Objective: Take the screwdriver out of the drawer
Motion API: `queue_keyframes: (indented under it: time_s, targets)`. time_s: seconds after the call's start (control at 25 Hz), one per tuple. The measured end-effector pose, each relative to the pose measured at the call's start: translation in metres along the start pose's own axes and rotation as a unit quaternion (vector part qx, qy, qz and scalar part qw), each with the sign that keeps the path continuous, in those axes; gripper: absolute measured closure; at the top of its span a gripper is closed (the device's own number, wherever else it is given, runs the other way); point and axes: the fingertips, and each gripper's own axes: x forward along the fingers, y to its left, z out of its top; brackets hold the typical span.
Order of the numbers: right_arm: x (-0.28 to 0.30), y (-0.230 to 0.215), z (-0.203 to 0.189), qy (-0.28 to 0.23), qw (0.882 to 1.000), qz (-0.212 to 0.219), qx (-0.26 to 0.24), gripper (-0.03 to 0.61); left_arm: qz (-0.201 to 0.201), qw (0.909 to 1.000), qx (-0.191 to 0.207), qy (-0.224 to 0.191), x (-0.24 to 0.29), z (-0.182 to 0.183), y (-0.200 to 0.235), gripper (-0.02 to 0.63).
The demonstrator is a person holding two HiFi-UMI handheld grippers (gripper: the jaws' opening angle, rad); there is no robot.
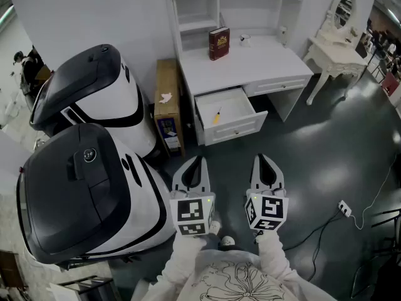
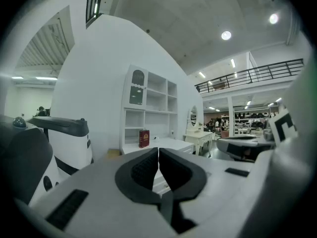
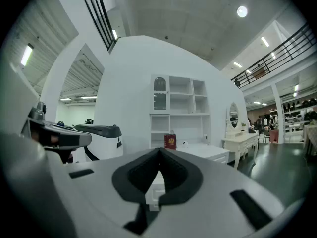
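Note:
A small yellow-handled screwdriver (image 1: 217,115) lies in the open white drawer (image 1: 229,115) of the white desk (image 1: 263,61). Both grippers are held level in front of the person, well short of the drawer, above the dark floor. My left gripper (image 1: 198,160) is shut with nothing between its tips; in the left gripper view its tips (image 2: 158,148) meet. My right gripper (image 1: 261,158) is also shut and empty, and its tips (image 3: 159,150) touch in the right gripper view. From both gripper views the screwdriver is hidden.
A red book (image 1: 218,43) stands on the desk. A wooden box (image 1: 166,102) leans left of the desk. Two large white-and-black machines (image 1: 88,187) stand at the left. A white dressing table (image 1: 338,49) is at the far right. A cable with a plug (image 1: 345,208) lies on the floor.

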Motion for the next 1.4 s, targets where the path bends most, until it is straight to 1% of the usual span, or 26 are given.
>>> queue_keyframes:
  time_s: [0.44,0.96,1.2,1.4]
  targets:
    - [0.020,-0.001,-0.004,0.004,1.000,-0.003,0.004,0.575,-0.003,1.0000,-0.001,0.005,0.019,-0.002,0.009,0.606]
    - [0.072,0.011,-0.012,0.003,1.000,-0.022,0.017,0.575,-0.015,0.9998,0.001,0.014,0.062,-0.009,0.045,0.606]
    - [0.091,0.020,-0.022,0.015,0.999,-0.019,0.020,0.575,-0.015,0.9997,-0.005,0.021,0.076,-0.016,0.059,0.605]
    - [0.108,0.019,-0.026,0.023,0.999,-0.015,0.020,0.575,-0.007,0.9994,-0.016,0.031,0.092,-0.025,0.068,0.605]
